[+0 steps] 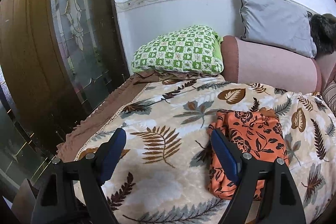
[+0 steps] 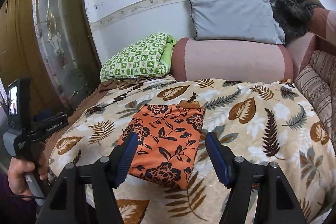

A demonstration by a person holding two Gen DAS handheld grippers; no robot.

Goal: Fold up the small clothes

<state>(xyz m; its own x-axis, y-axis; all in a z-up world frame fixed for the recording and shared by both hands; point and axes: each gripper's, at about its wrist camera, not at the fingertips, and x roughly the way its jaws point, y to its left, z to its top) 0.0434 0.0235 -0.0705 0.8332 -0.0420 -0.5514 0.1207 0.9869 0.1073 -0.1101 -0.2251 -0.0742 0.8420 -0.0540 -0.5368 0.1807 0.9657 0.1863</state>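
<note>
An orange garment with black flowers [image 2: 166, 142] lies folded into a neat rectangle on the leaf-patterned blanket [image 2: 252, 119]. My right gripper [image 2: 171, 141] hovers open just above its near part, blue pads clear of the cloth. In the left wrist view the same folded garment [image 1: 252, 135] sits to the right, partly behind the right blue pad. My left gripper [image 1: 168, 140] is open over bare blanket [image 1: 159, 110], holding nothing. In the right wrist view, at far left, a hand [image 2: 23, 173] holds the left gripper's black handle.
A green checked folded quilt [image 2: 136, 58] and a pink bolster [image 2: 231, 58] line the back, with a grey cushion [image 2: 233, 16] against the white wall. A striped cushion [image 2: 317, 87] stands at right. A wooden door with patterned glass [image 1: 69, 35] is at left, past the bed's brown frilled edge [image 1: 100, 117].
</note>
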